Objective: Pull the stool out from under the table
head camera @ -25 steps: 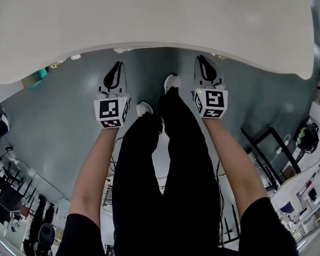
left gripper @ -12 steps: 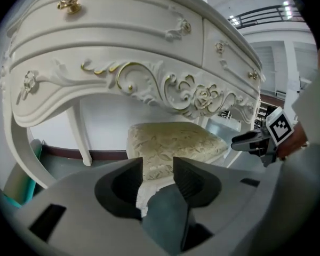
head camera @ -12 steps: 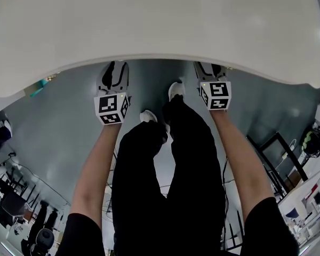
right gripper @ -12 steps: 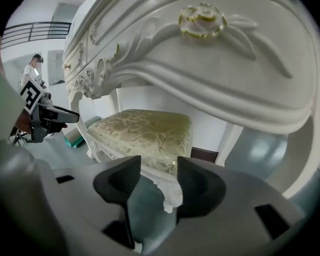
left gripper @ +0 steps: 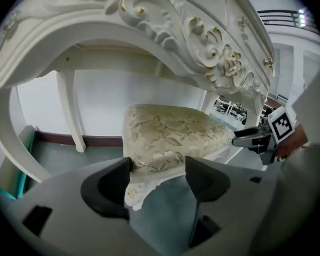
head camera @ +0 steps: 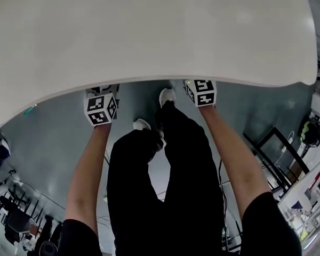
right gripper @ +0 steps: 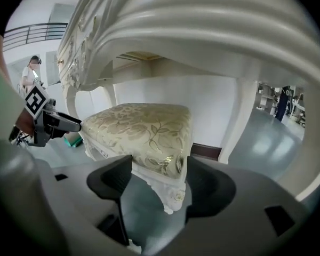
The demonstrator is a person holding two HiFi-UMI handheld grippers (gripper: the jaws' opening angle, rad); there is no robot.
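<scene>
A stool with a cream floral cushion and carved white frame stands under the ornate white table (head camera: pixel 149 31). In the left gripper view the stool (left gripper: pixel 176 135) fills the middle, and my left gripper (left gripper: pixel 157 176) is open with the stool's near left corner between its jaws. In the right gripper view the stool (right gripper: pixel 141 129) shows its near right corner between the jaws of my open right gripper (right gripper: pixel 159 181). Both sets of jaws have just been opening. From the head view only the marker cubes (head camera: pixel 100 110) (head camera: pixel 201 92) show; the tabletop hides the jaws and the stool.
White table legs (left gripper: pixel 69 111) (right gripper: pixel 248 116) stand beside and behind the stool, with a white wall behind. A teal object (left gripper: pixel 13 164) lies at the left. My legs and shoes (head camera: pixel 168 96) are between the arms. A black frame (head camera: pixel 272 153) stands on the floor at the right.
Both grippers have moved forward to the table's edge. Their jaws, shut and in plain sight a second ago, are now hidden beneath the tabletop.
</scene>
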